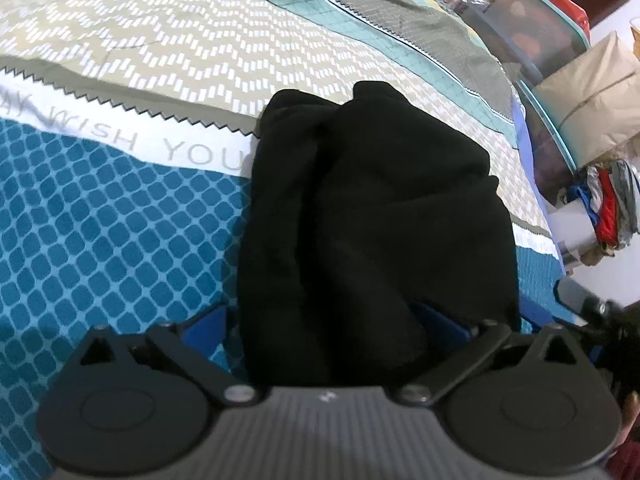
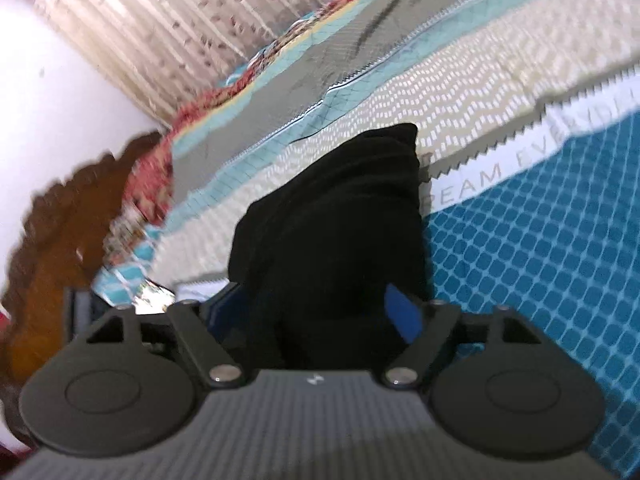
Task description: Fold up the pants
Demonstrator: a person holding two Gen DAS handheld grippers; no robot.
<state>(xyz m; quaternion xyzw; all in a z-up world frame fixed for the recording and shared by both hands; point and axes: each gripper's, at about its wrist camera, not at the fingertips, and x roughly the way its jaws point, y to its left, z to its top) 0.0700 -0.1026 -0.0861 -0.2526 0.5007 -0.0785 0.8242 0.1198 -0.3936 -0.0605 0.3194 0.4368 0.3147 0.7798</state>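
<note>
Left gripper (image 1: 324, 320): jaws spread partway, clamped on bunched black pants (image 1: 372, 224). Right gripper (image 2: 320, 312): jaws likewise partway apart, gripping the same pants (image 2: 332, 232). Pants draped over the patterned bedsheet (image 1: 120, 220), across its white lettered band, extending onto the beige zigzag zone beyond.

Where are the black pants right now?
In both wrist views the black pants lie bunched on the patterned bedspread, running forward between each gripper's blue fingers, across the lettered white stripe.
</note>
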